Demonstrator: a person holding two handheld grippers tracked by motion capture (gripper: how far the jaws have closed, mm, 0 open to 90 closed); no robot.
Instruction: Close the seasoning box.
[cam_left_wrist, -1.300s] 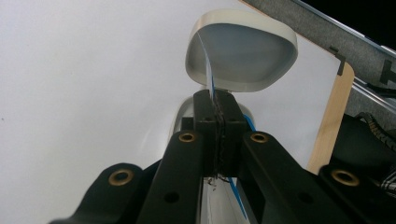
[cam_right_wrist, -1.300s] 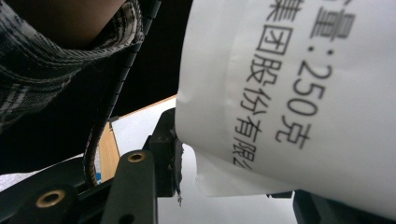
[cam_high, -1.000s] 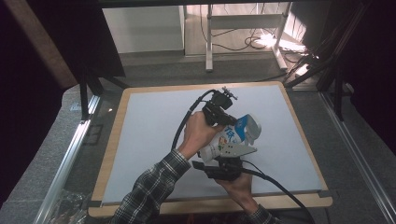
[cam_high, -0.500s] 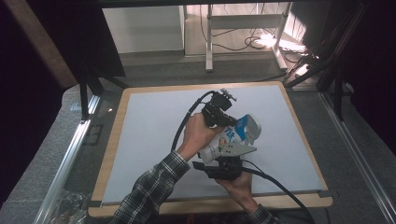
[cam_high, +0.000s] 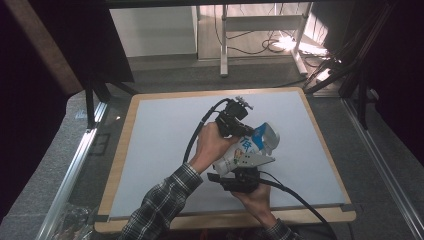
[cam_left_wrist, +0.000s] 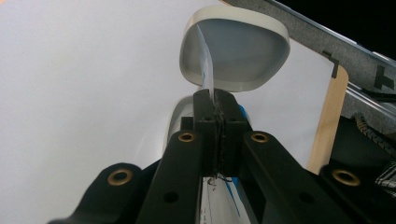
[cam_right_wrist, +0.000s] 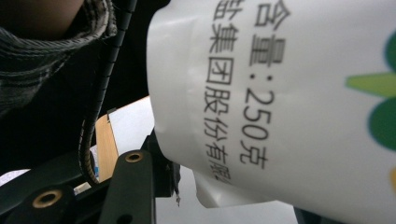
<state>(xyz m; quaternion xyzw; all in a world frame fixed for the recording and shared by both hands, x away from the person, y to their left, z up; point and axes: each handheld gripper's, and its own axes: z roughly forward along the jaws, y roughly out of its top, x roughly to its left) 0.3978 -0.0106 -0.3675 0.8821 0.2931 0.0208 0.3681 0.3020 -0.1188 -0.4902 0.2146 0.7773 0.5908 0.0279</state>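
A white container (cam_high: 239, 154) with blue and green print is held tilted above the white mat (cam_high: 160, 150). Its flip lid (cam_high: 270, 134) stands open. My right gripper (cam_high: 241, 172) grips the container's body from below. In the right gripper view the printed wall (cam_right_wrist: 289, 93) sits between the jaws of the right gripper (cam_right_wrist: 229, 186). My left gripper (cam_high: 250, 131) reaches in from the upper left. In its own view the left gripper (cam_left_wrist: 215, 100) is shut on a thin white tab (cam_left_wrist: 208, 65) at the container's mouth, with the open lid (cam_left_wrist: 243, 56) just behind.
The mat lies on a wooden board (cam_high: 120, 165) whose rim shows all round. A metal rail (cam_high: 75, 170) runs along the left side. Beyond the far edge stand table legs and cables (cam_high: 280, 45). A plaid sleeve (cam_high: 165, 205) comes in from the bottom.
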